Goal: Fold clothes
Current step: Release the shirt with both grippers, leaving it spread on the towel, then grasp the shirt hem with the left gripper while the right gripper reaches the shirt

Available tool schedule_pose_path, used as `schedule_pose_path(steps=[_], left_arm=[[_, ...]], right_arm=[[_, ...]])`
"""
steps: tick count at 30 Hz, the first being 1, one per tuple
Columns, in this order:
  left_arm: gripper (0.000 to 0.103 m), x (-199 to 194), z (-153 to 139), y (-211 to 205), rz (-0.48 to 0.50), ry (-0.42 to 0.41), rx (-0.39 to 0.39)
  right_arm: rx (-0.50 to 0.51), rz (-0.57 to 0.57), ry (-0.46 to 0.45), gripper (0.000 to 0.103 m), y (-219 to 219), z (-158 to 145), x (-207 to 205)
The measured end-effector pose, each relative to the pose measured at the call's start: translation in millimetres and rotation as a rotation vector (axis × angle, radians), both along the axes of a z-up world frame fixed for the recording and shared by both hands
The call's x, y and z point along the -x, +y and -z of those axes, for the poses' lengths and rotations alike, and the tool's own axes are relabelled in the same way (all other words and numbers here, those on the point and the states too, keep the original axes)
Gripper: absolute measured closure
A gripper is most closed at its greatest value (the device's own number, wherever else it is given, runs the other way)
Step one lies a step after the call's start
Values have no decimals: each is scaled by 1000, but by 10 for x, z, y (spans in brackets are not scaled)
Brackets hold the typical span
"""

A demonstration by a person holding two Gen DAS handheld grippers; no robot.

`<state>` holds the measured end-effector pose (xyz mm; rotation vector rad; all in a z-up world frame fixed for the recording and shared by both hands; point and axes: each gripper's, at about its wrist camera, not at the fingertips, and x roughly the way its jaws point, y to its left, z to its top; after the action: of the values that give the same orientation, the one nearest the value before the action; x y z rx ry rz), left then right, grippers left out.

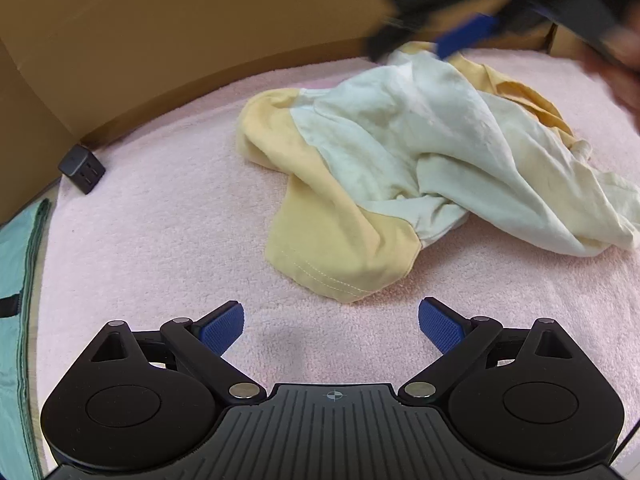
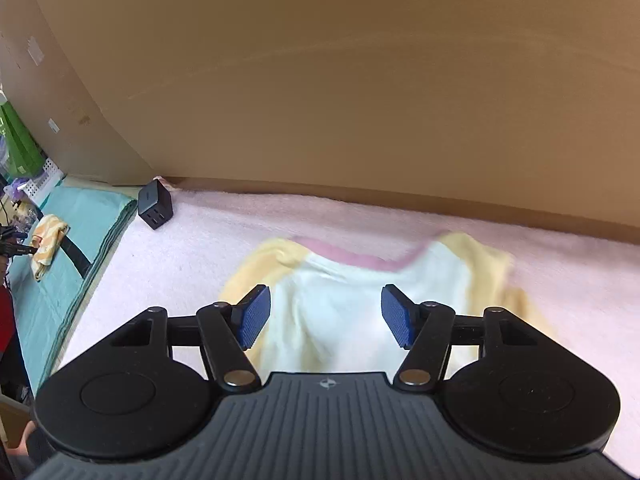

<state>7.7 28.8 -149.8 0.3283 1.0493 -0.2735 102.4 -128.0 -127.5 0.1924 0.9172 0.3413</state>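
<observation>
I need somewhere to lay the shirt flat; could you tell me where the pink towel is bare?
Bare: between the black charger and crumpled shirt, and the near strip before the left tongs. Crowded: the far right, where the right tongs hover.

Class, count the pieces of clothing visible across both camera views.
2. A crumpled cream-and-yellow shirt lies on the pink towel; a small yellow-and-white bundle, apparently a garment, lies on the teal cloth. Others may be hidden.

Pink towel (image 1: 160,240) bears crumpled shirt (image 1: 400,152) and black charger (image 1: 82,170).
</observation>
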Motion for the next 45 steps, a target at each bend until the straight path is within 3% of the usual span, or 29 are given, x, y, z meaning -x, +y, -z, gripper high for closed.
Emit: schedule_pose_path(steps=[5,12,14,17,19,22,28,33,35,38,39,40,45], left_arm=[[4,-70,2,7,-17,-5,-10],[4,-102,-140,-8,-9,-41,-13],[4,-100,-198,-10,0,-56,-15],[4,-95,-286,-12,13,-79,-18],[4,-26,-335,-6,54,-125,-63],[5,49,-335,-51,121,-173,-124],[4,105,-281,-393,260,-258,-136],[6,46,-95,-625,368,-247,-173],[13,7,22,-647,393,-217,-187],[35,-37,117,-634,403,-187,-200],[56,-47,121,-617,401,-185,-195],[63,-58,125,-600,399,-182,-191],[92,-113,143,-513,387,-170,-170]], right_arm=[[87,-50,1,36,-226,90,652],[301,-189,-20,36,-88,363,1208],[289,-169,-30,36,-123,340,1223],[174,-74,-37,36,-322,234,1165],[117,5,-22,37,-514,189,1098],[129,59,11,37,-696,217,1032],[146,45,42,38,-656,360,1100],[113,64,50,39,-588,395,1120],[106,66,47,39,-582,383,1126],[99,87,47,39,-620,379,1141],[95,99,48,39,-644,378,1147],[88,116,49,39,-679,378,1153],[74,167,64,39,-830,392,1186]])
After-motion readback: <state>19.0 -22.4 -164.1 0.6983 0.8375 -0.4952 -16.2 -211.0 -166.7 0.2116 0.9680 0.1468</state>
